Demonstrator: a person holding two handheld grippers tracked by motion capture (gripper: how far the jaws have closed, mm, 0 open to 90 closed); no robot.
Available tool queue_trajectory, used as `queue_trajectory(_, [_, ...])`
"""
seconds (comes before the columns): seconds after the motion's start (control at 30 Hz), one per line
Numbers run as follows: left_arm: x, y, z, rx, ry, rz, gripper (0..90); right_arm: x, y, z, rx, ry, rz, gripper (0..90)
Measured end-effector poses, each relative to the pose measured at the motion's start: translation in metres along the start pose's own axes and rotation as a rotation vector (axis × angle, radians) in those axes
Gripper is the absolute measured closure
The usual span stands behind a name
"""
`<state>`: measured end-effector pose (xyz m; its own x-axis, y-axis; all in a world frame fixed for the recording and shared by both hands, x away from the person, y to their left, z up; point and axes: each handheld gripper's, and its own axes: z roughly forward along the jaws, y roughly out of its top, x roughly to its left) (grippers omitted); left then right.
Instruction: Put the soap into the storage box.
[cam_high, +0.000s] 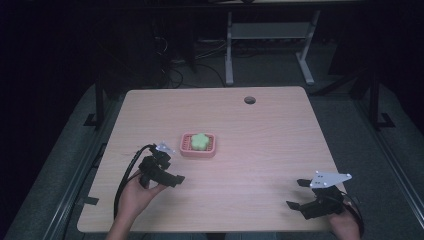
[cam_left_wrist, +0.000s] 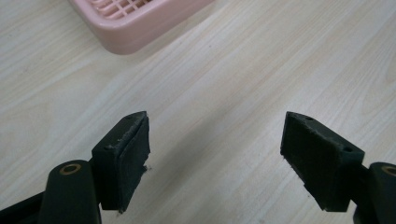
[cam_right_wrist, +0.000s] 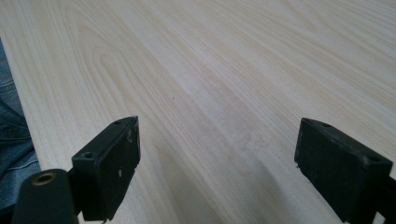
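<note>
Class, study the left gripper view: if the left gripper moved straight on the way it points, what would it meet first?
Most likely the pink tray holding the green piece. The left gripper stands open over bare table, though depth is unclear.

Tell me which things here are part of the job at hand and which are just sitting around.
Part of the job:
- pink slatted plastic soap dish
- green flower-shaped soap lying in the dish
- left gripper, open, close to the dish
- right gripper, open, near the table's front right corner

Just there:
- light wooden table
- round cable hole near the far edge
- grey metal stand behind the table
</note>
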<state>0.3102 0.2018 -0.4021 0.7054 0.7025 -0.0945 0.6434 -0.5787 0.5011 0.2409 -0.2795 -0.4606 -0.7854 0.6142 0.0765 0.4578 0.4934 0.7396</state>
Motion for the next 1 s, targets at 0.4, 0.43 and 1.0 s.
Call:
queue_trajectory(0.4, [-0.003, -0.021, -0.001, -0.005, 0.003, -0.001, 23.4, -0.001, -0.001, 0.000, -0.001, 0.000, 0.004, 13.8])
queue_trajectory(0.43, [-0.003, -0.023, -0.001, -0.011, 0.006, 0.000, 23.4, -0.001, -0.001, 0.000, -0.002, 0.001, 0.004, 13.8])
queue_trajectory(1.0, [-0.008, -0.048, -0.003, -0.043, 0.014, -0.015, 23.4, 0.000, -0.001, 0.000, -0.003, 0.001, 0.003, 13.8])
